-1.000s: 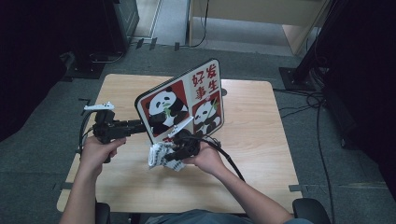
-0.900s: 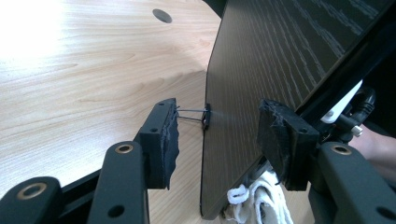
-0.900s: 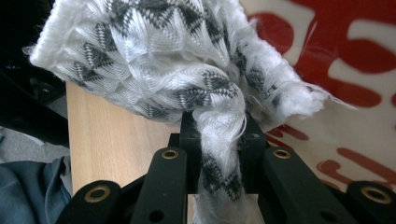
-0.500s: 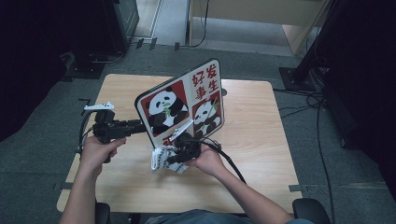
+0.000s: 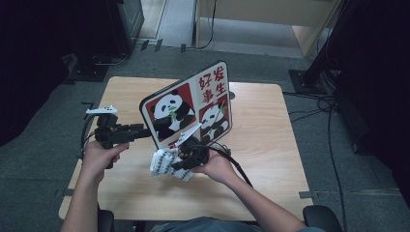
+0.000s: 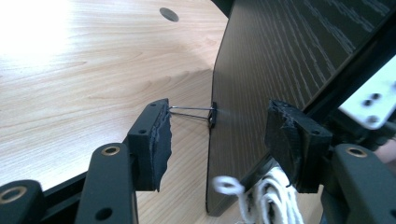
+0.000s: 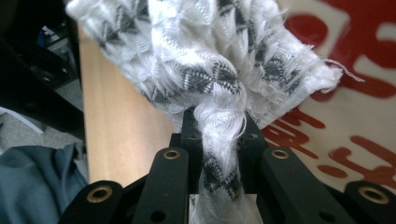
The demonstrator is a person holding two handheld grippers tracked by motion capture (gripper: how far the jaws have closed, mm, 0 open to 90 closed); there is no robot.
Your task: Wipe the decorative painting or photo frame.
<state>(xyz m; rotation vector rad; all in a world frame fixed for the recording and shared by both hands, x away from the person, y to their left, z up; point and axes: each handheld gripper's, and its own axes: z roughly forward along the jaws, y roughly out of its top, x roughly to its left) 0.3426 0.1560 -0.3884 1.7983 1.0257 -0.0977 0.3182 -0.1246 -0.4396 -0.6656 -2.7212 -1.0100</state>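
Panda board (image 5: pixel 188 108): stands tilted on edge over mid-bench, printed face (two pandas, red characters) toward the person, dark wood-grain back (image 6: pixel 280 70) facing away. Its edge sits between the left tongs (image 6: pixel 217 135), w/ a small binder clip (image 6: pixel 212 114) on that edge, wire handle pointing at the left pad. Left tongs spread; jaws have just been opening; pads stand clear of board on both sides, no contact seen. In the high view the left tongs (image 5: pixel 140 130) reach level toward the board's left edge, held by left hand (image 5: pixel 99 157).

Cloth (image 7: pixel 201 56): white w/ grey zigzag weave, frayed edges. Right tongs (image 7: pixel 217 126) pressed together, pinching a twisted bunch of it; rest of cloth fans out beyond the tips, in front of the board's printed face. High view: cloth (image 5: pixel 164 164) hangs at the board's lower edge, just above the bench (image 5: pixel 261 125); right hand (image 5: pixel 217 166) beside it.

Bench: light wood, round cable hole (image 6: pixel 168 14) near far edge.
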